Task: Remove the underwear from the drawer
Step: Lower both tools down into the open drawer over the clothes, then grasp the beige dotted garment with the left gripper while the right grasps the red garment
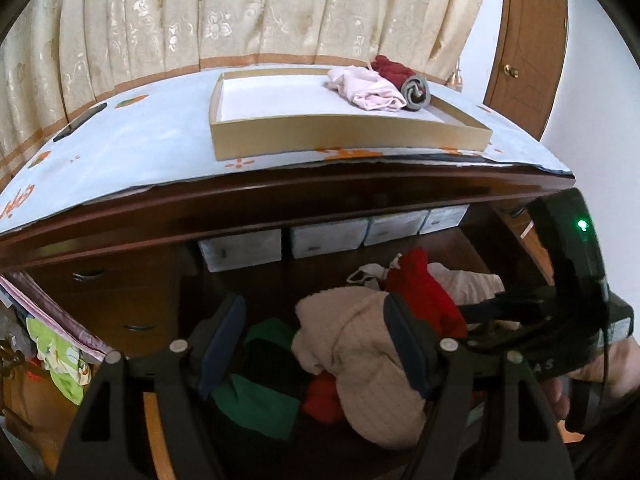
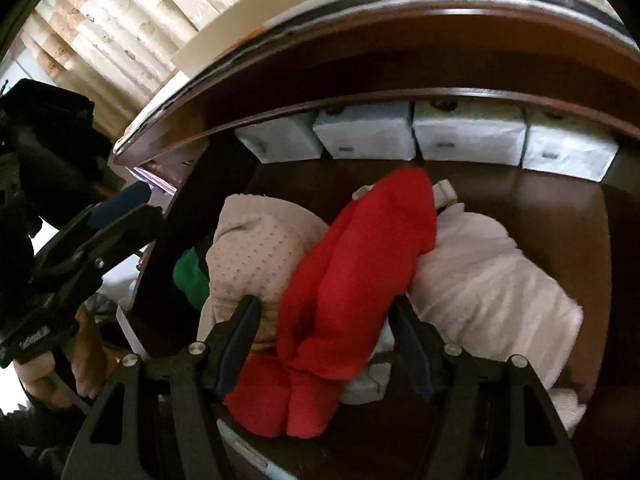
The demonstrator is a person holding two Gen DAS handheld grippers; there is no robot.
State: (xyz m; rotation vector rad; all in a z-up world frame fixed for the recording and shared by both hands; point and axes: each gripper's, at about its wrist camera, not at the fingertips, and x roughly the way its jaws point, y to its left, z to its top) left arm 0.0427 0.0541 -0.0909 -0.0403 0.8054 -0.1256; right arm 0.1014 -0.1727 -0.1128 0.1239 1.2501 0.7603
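From the left wrist, the left gripper (image 1: 316,344) hangs spread and empty over the open dark wooden drawer (image 1: 468,248), its right finger against the beige knitted garment (image 1: 360,344), green cloth (image 1: 256,396) beneath; dropping onto one fold would pick cleanly. The desk's overhanging edge (image 1: 280,196) limits lift, so withdraw nearward before rising to the shallow gold cardboard tray (image 1: 352,140). From the right wrist, the right gripper (image 2: 326,340) straddles the red underwear (image 2: 360,264) unpinched; white boxes (image 2: 468,136) crowd the far end.
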